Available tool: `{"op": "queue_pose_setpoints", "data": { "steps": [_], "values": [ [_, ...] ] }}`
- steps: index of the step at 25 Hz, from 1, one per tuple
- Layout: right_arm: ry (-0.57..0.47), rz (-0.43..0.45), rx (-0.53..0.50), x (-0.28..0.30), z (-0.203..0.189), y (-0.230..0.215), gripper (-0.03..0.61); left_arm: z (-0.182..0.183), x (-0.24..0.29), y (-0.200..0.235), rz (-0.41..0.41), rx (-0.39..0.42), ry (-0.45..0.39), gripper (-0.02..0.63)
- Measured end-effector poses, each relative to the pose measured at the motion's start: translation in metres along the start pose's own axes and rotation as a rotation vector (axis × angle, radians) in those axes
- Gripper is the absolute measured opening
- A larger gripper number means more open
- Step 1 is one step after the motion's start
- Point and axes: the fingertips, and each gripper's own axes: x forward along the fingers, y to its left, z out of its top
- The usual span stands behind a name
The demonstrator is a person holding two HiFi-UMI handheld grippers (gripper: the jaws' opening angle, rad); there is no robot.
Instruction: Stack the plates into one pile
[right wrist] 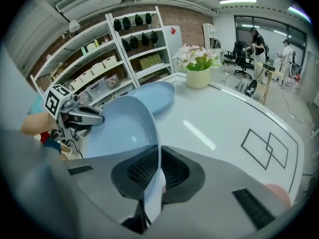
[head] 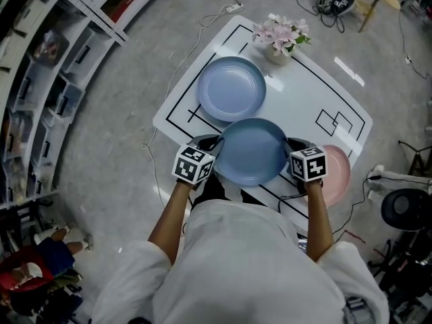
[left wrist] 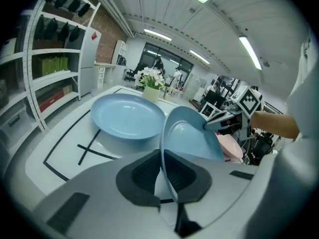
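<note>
Lying between left gripper (left wrist: 163,173), right gripper (right wrist: 158,171) (clamped): plate (head: 251,152).

The head camera looks steeply down from above the person onto the white table (head: 304,93). The left gripper (left wrist: 162,173) and right gripper (right wrist: 158,169) each carry a camera low and close behind the jaws, facing each other across the tabletop. All three views share the held blue plate (head: 251,150) and the flower pot (head: 277,54).

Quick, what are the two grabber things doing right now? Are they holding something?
Left gripper: closed on the rim of the darker blue plate.
Right gripper: closed on the same plate's opposite rim.
</note>
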Motion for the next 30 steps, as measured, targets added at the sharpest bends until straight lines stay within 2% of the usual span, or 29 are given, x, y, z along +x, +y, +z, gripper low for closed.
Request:
{"op": "queue_pose_setpoints", "data": {
  "steps": [3,7,10,17,21,24,27,30],
  "values": [
    [-0.022,0.015,-0.028,-0.006,0.027,0.007,0.025,0.022,-0.01,0.015,0.005,-0.025,-0.042,0.035],
    [-0.053,0.031,-0.031,-0.004,0.065,0.011,0.026,0.055,-0.021,0.035,-0.004,-0.004,-0.068,0.035],
    [-0.068,0.038,-0.016,0.007,0.093,0.011,0.026,0.08,-0.021,0.06,0.012,0.023,-0.06,0.035],
    [-0.07,0.022,-0.001,0.047,0.163,-0.001,0.026,0.133,-0.004,0.128,0.005,0.01,-0.031,0.032],
    [-0.05,0.028,0.018,0.075,0.193,-0.006,0.026,0.148,0.013,0.165,-0.007,-0.012,0.0,0.032],
    [-0.048,-0.002,0.017,0.09,0.207,-0.014,0.026,0.157,0.028,0.185,0.002,-0.01,0.011,0.031],
    [-0.075,-0.041,0.018,0.104,0.218,-0.022,0.028,0.162,0.04,0.201,0.04,0.048,0.017,0.031],
    [-0.067,-0.07,0.054,0.124,0.214,-0.032,0.028,0.154,0.056,0.211,0.087,0.149,0.079,0.04]
  ]
}}
